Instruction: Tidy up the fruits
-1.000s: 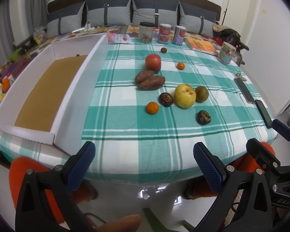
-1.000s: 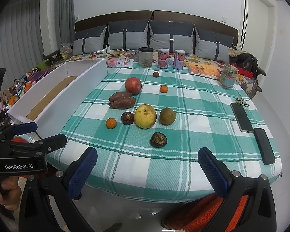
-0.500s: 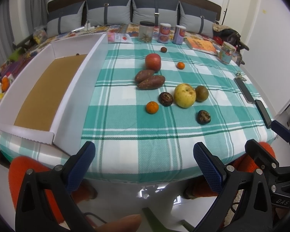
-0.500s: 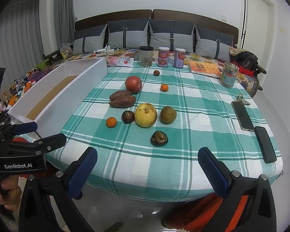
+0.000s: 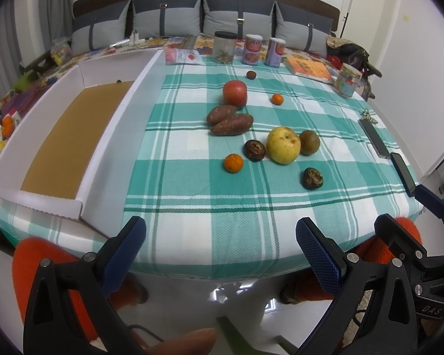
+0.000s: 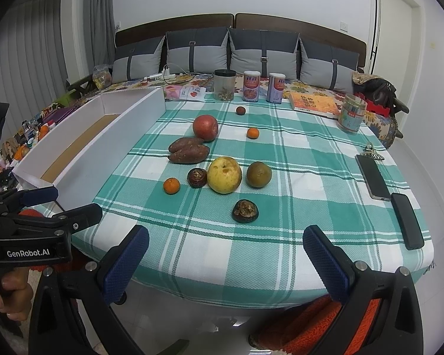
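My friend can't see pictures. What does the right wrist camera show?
The open right gripper hangs before a table with a green checked cloth holding scattered fruit: a big yellow pear, a red apple, two sweet potatoes and small oranges. A white box lies left; the left gripper is also open.

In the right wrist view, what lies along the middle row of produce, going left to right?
Small orange → dark shrivelled fruit → big yellow pear → brown-green round fruit.
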A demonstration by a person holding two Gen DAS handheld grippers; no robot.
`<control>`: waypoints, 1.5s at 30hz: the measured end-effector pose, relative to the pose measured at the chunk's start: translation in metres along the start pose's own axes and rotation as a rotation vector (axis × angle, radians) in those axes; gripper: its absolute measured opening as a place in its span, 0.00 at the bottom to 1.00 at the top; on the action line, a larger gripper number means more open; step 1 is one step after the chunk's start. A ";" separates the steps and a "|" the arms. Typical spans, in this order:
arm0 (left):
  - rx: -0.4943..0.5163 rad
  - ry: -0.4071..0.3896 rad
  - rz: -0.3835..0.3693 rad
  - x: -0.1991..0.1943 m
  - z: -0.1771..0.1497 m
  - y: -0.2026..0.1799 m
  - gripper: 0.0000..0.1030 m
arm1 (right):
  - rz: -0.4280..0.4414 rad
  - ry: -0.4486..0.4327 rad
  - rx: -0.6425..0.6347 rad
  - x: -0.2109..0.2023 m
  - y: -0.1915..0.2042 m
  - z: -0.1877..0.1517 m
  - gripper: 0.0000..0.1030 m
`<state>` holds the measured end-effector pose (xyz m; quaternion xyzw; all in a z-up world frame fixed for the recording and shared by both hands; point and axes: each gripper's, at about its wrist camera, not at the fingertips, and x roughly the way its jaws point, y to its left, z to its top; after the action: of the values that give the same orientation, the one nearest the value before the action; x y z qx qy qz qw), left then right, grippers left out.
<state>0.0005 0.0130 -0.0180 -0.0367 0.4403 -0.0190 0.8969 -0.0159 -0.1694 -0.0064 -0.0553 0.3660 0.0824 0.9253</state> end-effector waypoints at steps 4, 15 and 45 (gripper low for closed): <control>-0.001 0.000 0.000 0.000 0.000 0.000 0.99 | 0.000 0.001 0.001 0.000 -0.001 0.001 1.00; -0.002 0.003 -0.001 0.000 0.000 0.001 0.99 | 0.003 0.005 -0.003 0.002 0.003 -0.001 1.00; -0.005 0.016 -0.003 0.007 -0.001 0.003 0.99 | 0.011 0.023 -0.005 0.006 0.005 0.000 1.00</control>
<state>0.0037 0.0153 -0.0246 -0.0396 0.4477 -0.0193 0.8931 -0.0122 -0.1639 -0.0104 -0.0566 0.3769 0.0878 0.9203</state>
